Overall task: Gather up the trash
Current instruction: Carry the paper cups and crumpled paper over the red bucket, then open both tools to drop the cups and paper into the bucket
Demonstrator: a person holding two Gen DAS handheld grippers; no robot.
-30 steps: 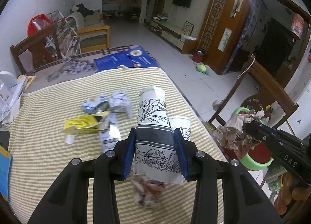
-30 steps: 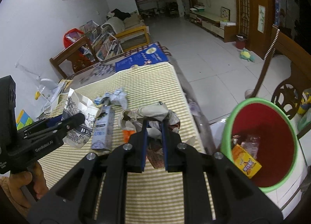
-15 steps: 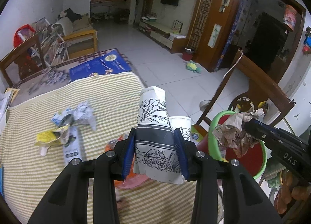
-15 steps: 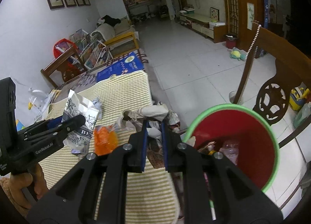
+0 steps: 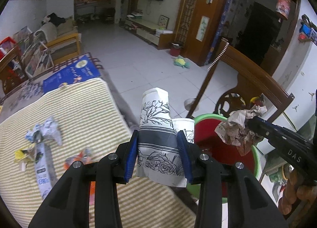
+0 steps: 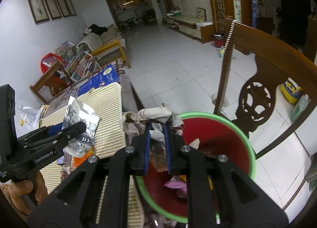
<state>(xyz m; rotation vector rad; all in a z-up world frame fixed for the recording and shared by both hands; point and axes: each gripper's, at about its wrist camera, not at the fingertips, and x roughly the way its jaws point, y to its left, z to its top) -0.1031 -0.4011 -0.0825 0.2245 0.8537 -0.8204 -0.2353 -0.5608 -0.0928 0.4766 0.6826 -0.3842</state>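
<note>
Two grips are shown: the left gripper [image 5: 157, 153] is clamped on flattened floral paper cups [image 5: 156, 129]; the right gripper [image 6: 156, 144] is clenched on crumpled paper [image 6: 152, 115], held over the rim of the red, green-rimmed bin [image 6: 233, 127]. A striped tablecloth [image 5: 79, 113] bears remaining scraps [image 5: 45, 133]; white floor tiles [image 5: 138, 63] and a wooden chair [image 6: 263, 63] lie beyond. Compared with a second earlier, both grippers are seen nearer the bin, with grips unchanged.

Left gripper [image 5: 159, 155] clamping flattened floral paper cup [image 5: 156, 129], red bin [image 5: 210, 129] beside striped table [image 5: 79, 109]
</note>
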